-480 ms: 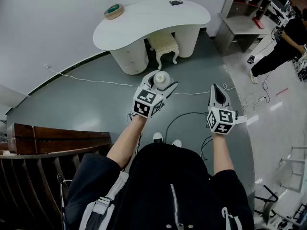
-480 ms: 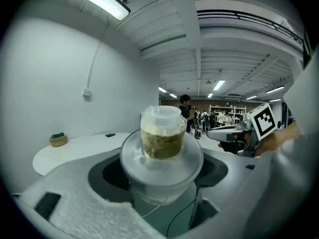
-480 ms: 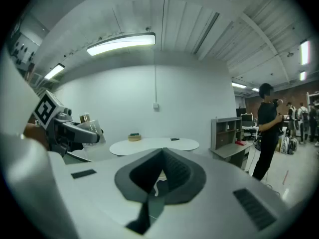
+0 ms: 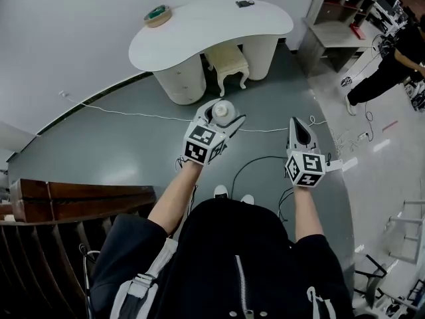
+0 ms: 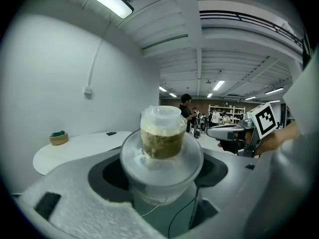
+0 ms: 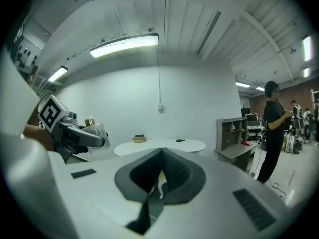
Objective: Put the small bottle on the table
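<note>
A small clear bottle (image 4: 223, 109) with a wide pale lid and brownish contents is held above the grey floor, with my left gripper (image 4: 221, 117) shut on it. In the left gripper view the bottle (image 5: 161, 138) stands upright between the jaws of that gripper (image 5: 162, 185), filling the middle. The white curved table (image 4: 199, 30) stands some way ahead, past the bottle; the table (image 5: 82, 152) also shows low at the left. My right gripper (image 4: 300, 130) hangs to the right of the left one, shut and empty. In its own view the right gripper (image 6: 159, 178) has its dark pads together.
On the table sit a small basket (image 4: 158, 15) at its left end and a dark flat item (image 4: 244, 4) at the back. A cream stool (image 4: 227, 62) stands under it. A shelf unit (image 4: 339, 18), a person (image 4: 392, 62), floor cables (image 4: 133, 113) and a wooden rack (image 4: 66, 198) surround me.
</note>
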A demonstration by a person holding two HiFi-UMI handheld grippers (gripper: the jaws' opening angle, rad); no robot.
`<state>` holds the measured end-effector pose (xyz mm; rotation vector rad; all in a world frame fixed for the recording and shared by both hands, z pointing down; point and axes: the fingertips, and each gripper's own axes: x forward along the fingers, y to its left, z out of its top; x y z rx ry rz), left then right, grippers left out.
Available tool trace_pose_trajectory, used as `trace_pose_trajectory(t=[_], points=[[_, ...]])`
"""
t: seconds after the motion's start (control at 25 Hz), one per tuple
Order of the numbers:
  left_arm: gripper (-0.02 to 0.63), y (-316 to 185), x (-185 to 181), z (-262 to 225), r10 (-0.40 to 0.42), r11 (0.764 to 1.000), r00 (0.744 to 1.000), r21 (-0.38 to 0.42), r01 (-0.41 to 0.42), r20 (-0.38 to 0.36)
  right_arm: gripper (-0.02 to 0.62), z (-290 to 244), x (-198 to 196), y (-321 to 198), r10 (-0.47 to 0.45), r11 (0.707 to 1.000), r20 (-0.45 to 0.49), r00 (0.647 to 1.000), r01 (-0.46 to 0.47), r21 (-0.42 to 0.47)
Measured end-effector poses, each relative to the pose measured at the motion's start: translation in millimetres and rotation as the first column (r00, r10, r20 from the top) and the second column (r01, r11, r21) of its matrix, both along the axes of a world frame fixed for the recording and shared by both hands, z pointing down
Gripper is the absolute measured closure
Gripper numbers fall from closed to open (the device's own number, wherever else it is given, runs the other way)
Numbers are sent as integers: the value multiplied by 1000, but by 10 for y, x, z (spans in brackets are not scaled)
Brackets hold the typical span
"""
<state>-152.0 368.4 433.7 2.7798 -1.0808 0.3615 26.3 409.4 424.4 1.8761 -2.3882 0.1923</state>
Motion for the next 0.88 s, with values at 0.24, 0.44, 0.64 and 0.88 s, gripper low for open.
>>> trace_pose_trajectory(t=[0.24,0.44,0.64,0.88], points=[[262,-179,-239,64,25,1000,1000,9,-25,8,592,65,-265,-157,17,1000,-3,1000,-17,-4],[262,-317,-347,134,47,999,999,-6,-47,4,592,101,-404,-232,44,999,-1,999,-44,-4],[262,-502,-260,194,64,998,998,-24,-64,1,592,162,-316,-392,64,998,5,998,-64,-22],[262,-941,-12,301,72,996,997,-44,-71,10,592,269,-122,-864,53,998,24,998,-52,-34]])
